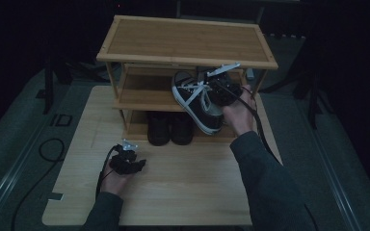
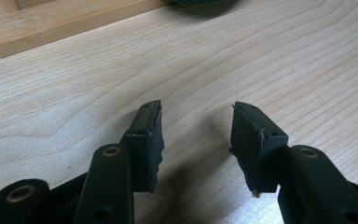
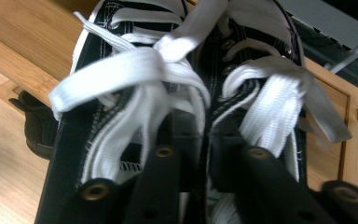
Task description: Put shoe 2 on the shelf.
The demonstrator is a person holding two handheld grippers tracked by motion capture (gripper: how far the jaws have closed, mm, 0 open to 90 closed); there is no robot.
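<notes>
1. On a pale wooden counter (image 1: 183, 192) stands a three-tier bamboo shoe rack (image 1: 188, 41), its flat top shelf bare.
2. A person's right hand (image 1: 239, 115) holds the right tongs (image 1: 221, 89) up at the front of the rack's middle shelf, on its right side.
3. These tongs carry a pair of black canvas sneakers with white laces and white rubber soles (image 1: 200, 103); the toes tilt down toward the person and hang over the shelf's front edge.
4. From the right gripper view, the right tongs (image 3: 205, 135) are nearly closed, squeezing together the inner collar edges of the two sneakers (image 3: 121, 116), one shoe on each side, with the white laces spilling over the tips.
5. Below, on the bottom shelf, sits a pair of plain black shoes (image 1: 169, 127), side by side, toes toward the person.
6. Near the counter's front left, the person's left hand (image 1: 113, 178) rests with the left tongs (image 1: 136, 163) low over the wood, well apart from the rack.
7. From the left gripper view, the left tongs (image 2: 196, 135) stand wide apart with nothing between them, bare counter (image 2: 261, 56) beneath.
</notes>
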